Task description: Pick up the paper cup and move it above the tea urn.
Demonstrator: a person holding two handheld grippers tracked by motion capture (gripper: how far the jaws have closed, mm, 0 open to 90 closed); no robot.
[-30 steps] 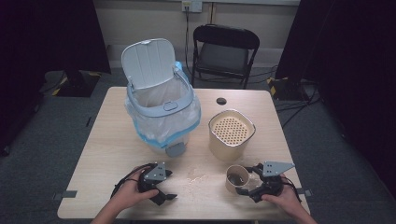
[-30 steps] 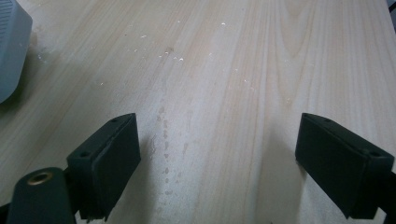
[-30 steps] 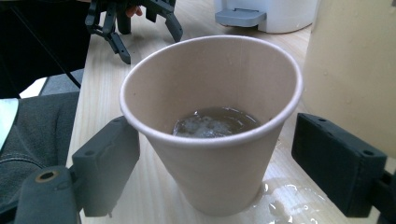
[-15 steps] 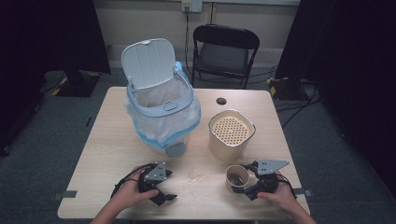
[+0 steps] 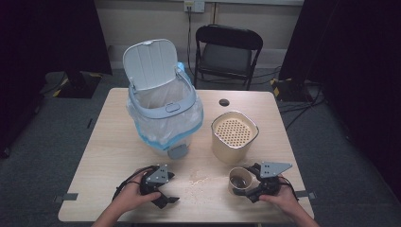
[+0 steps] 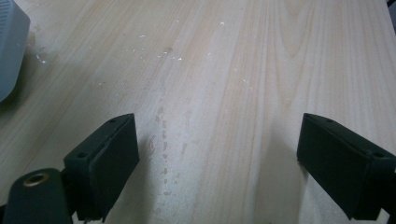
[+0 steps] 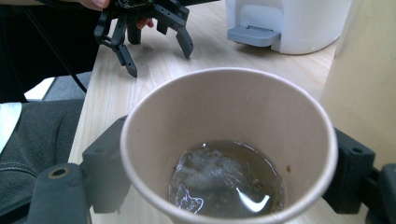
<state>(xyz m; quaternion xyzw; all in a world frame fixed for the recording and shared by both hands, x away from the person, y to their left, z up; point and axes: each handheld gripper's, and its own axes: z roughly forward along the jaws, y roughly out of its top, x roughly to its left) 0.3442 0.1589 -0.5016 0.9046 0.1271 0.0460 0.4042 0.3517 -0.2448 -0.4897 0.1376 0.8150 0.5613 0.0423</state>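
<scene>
Paper cup between right claw jaws, just closing, pinching its sides.

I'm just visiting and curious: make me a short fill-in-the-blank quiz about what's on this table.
1. The paper cup between the jaws of the right gripper holds a little brownish ____.
2. The lid of the white bin stands ____.
3. The beige container has a top full of small ____.
4. Between the jaws of the left gripper there is only bare ____.

Missing words: liquid; open; holes; table
</scene>
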